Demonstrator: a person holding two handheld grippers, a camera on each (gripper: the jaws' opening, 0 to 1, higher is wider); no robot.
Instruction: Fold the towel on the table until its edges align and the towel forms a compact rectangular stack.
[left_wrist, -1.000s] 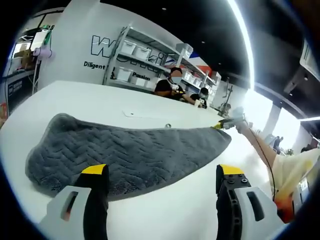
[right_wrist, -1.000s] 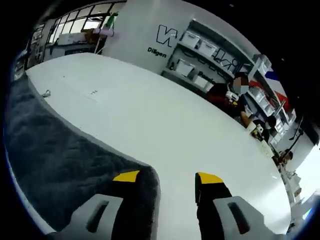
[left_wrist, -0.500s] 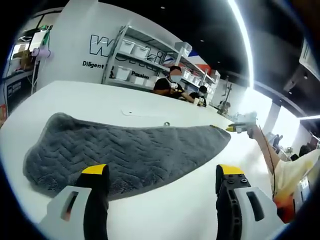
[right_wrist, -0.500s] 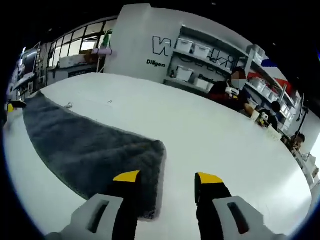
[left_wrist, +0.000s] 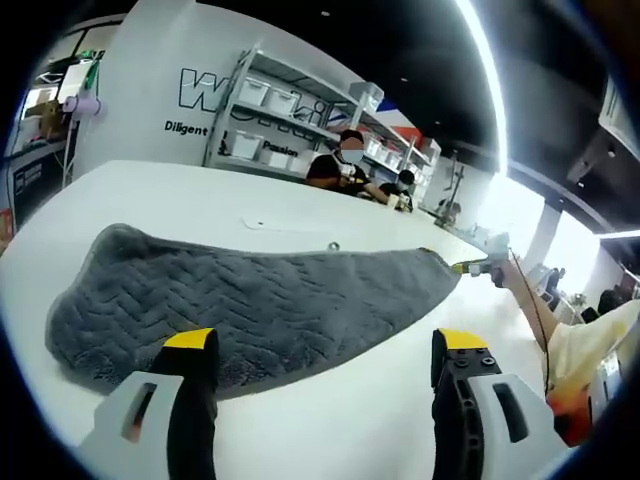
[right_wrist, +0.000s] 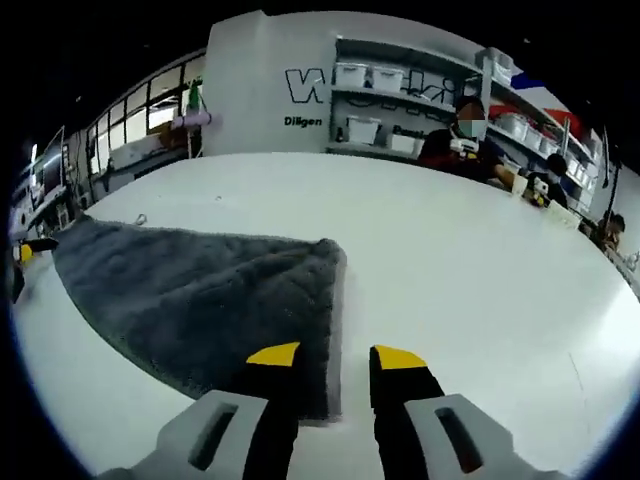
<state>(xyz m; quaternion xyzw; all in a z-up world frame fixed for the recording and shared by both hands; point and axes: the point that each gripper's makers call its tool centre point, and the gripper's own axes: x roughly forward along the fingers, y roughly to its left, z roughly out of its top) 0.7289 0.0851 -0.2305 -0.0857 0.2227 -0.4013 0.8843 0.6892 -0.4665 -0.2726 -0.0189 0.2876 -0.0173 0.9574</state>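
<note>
A grey towel (left_wrist: 250, 300) with a zigzag weave lies flat in one layer on the white table (left_wrist: 200, 195). My left gripper (left_wrist: 325, 345) is open and hovers above the towel's near edge, its left jaw over the cloth. My right gripper (left_wrist: 478, 266) shows small just beyond the towel's far right corner. In the right gripper view the towel (right_wrist: 200, 285) stretches away to the left. My right gripper (right_wrist: 335, 357) is open with a narrow gap, low over the towel's near corner. The towel's edge runs between its jaws. The left gripper's yellow tip (right_wrist: 25, 248) peeks in at far left.
A small metal ring (left_wrist: 334, 247) lies on the table beyond the towel. People (left_wrist: 340, 165) sit at the table's far side before shelves of white bins (left_wrist: 270, 100). A person's arm (left_wrist: 535, 310) reaches in from the right. The table (right_wrist: 480, 270) is bare to the right.
My right gripper has drawn back from the towel's corner and come lower, and its jaws have narrowed. The left gripper and the towel have barely moved.
</note>
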